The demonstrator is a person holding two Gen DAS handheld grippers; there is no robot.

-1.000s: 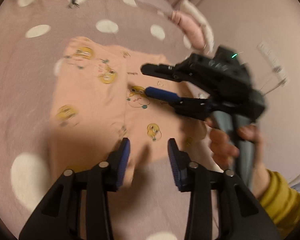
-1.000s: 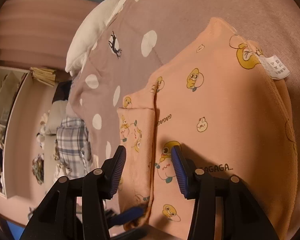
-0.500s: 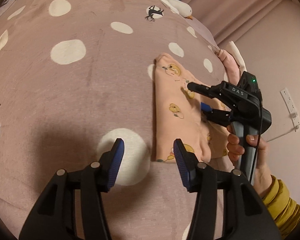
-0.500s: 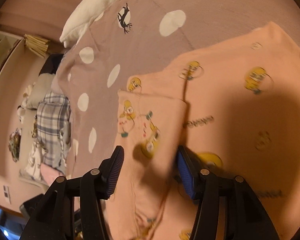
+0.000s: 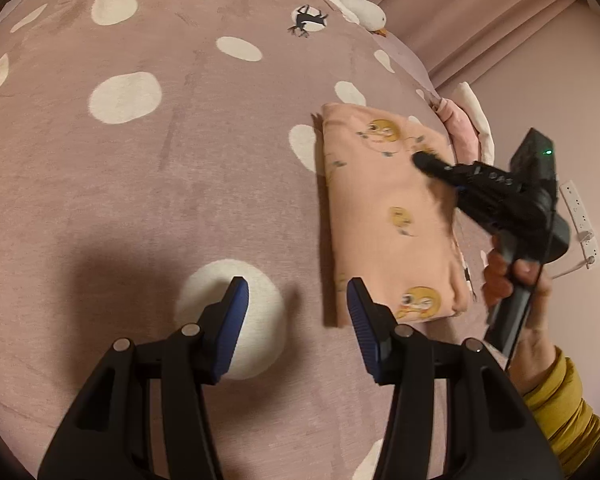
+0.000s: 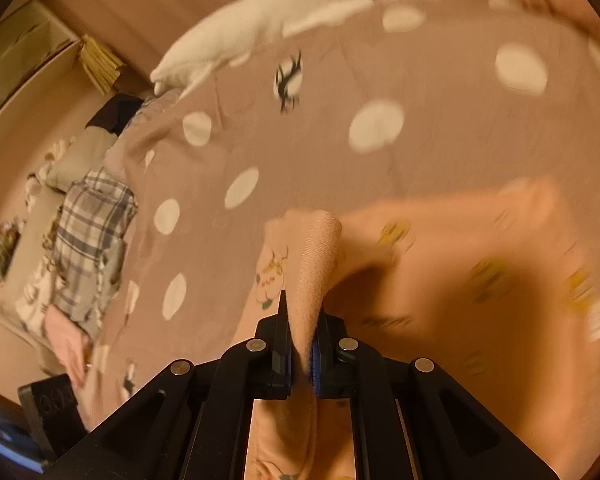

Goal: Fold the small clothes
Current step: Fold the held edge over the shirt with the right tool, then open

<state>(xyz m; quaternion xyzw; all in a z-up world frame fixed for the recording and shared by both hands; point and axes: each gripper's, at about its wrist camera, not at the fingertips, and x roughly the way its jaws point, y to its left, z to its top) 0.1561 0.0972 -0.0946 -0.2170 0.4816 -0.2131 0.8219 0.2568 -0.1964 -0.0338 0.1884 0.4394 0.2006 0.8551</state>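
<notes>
Peach kids' garment with yellow cartoon prints (image 5: 388, 216) lying folded into a narrow rectangle on the mauve polka-dot bedspread (image 5: 160, 168), toward the right edge of the bed in the left wrist view. Left gripper (image 5: 296, 312) hovering over the bedspread just left of the garment's near corner, blue-padded fingers (image 5: 232, 320) spread wide, nothing between them, one finger over a big white dot. Right gripper (image 6: 300, 344) clamped tight on a fold of that same peach fabric, ribbed cloth bunched up and sticking out above the closed fingers (image 6: 280, 340) in the right wrist view. From the left camera, right gripper body (image 5: 496, 192) reaching across the far right side of the garment, held by a hand (image 5: 512, 276) in a mustard-yellow sleeve (image 5: 560, 404). White goose plush (image 5: 352, 4) lying at the far edge of the bed, pink curtain (image 5: 480, 12) behind it. Another pink-and-white bundle of cloth (image 5: 464, 128) sitting just past the garment's far end. White power strip (image 5: 580, 216) on the wall to the right. Right wrist view pretty motion-blurred; plaid fabric (image 6: 88, 236) and other clutter on the floor beside the bed, details too smeared to make out.
</notes>
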